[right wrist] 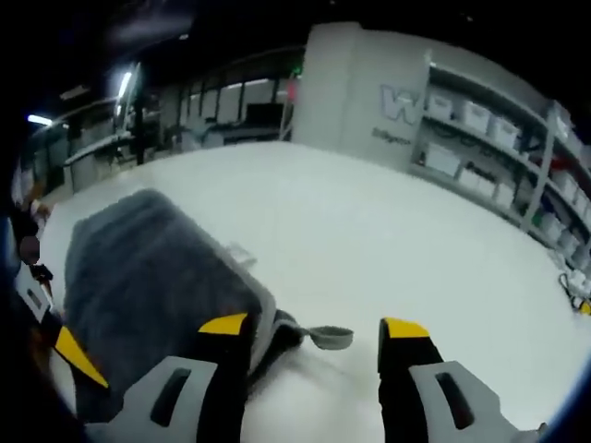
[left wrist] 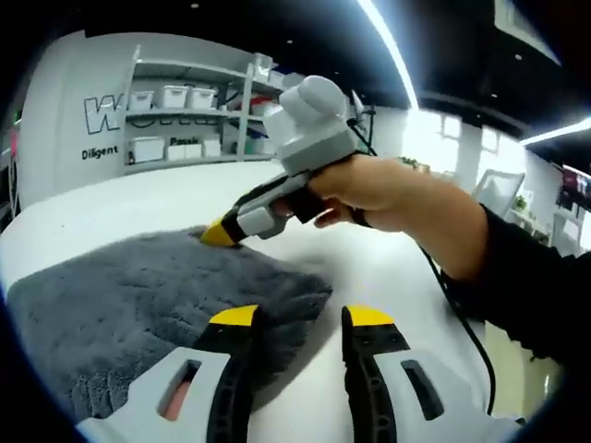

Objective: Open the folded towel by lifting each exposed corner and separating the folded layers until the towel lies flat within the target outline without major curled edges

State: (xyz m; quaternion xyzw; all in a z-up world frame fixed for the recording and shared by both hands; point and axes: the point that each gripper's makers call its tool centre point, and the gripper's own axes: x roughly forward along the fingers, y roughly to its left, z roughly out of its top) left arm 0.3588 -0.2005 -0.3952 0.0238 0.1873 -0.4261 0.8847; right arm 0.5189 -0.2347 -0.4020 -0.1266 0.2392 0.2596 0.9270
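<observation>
Fluffy grey folded towel (left wrist: pixel 138 295) sits on the white tabletop (left wrist: pixel 388 268), still folded. Left hand-held gripper (left wrist: pixel 300 318) gapes wide at its near corner; right hand-held gripper (right wrist: pixel 314 325) also wide, probably reaching the far edge. Next: pinch a corner.

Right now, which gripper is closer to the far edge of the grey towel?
Right. The right gripper has its yellow tips at the far edge of the grey towel. The left gripper sits open at the near corner, one jaw over the towel, one over the white table.
</observation>
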